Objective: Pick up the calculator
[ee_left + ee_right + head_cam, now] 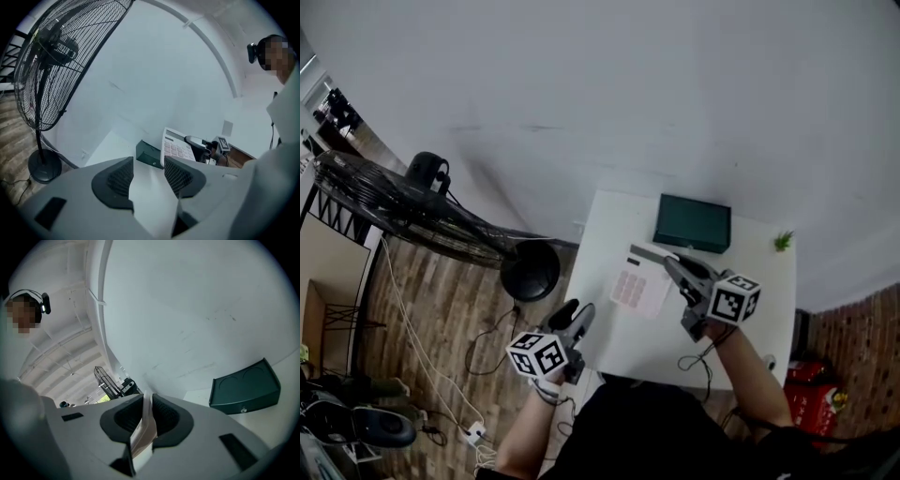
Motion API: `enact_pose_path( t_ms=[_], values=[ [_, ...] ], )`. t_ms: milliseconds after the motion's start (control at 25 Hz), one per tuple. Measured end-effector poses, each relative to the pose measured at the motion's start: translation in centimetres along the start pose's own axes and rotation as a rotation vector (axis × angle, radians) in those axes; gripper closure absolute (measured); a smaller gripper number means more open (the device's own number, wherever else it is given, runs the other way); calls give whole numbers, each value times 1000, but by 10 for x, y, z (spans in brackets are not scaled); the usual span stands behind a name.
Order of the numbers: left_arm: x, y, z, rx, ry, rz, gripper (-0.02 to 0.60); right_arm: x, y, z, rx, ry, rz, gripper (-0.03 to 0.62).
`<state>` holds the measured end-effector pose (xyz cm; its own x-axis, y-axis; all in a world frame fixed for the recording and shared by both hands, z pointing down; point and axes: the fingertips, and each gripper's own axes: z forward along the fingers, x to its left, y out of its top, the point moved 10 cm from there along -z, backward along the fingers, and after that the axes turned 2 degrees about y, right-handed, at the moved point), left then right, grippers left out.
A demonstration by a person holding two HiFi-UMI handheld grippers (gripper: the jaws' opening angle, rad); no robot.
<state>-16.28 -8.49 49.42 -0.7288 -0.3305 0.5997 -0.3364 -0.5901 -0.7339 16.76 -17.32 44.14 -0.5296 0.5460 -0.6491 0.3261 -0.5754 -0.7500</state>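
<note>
The calculator (pixel 639 282) is white with pink keys and hangs tilted above the white table (pixel 769 291), clear of its top. My right gripper (pixel 672 264) is shut on its right edge. In the right gripper view the calculator (pixel 144 430) shows as a thin white slab pinched between the two dark pads. From the left gripper view the calculator (pixel 176 147) stands raised with the right gripper (pixel 198 142) clamped on it. My left gripper (pixel 580 317) hovers off the table's left front corner, open and holding nothing, as the left gripper (pixel 148 176) view confirms.
A dark green box (pixel 693 223) lies at the back of the table, near the white wall. A small green plant (pixel 783 241) sits at the back right corner. A large black floor fan (pixel 403 202) stands left of the table, with cables on the wooden floor.
</note>
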Motion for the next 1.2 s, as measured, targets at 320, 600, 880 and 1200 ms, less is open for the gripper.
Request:
enact_pose_path(
  t_ms=[320, 600, 880, 1200],
  values=[
    [9, -3, -2, 11, 15, -25, 379, -7, -10, -10, -60, -30, 106, 534],
    [10, -3, 1, 4, 30, -41, 382, -4, -10, -11, -91, 18, 135, 534],
    [1, 12, -2, -42, 10, -33, 385, 11, 3, -7, -116, 81, 117, 534],
    [2, 15, -2, -52, 9, -37, 387, 23, 13, -2, -141, 139, 103, 534]
  ],
)
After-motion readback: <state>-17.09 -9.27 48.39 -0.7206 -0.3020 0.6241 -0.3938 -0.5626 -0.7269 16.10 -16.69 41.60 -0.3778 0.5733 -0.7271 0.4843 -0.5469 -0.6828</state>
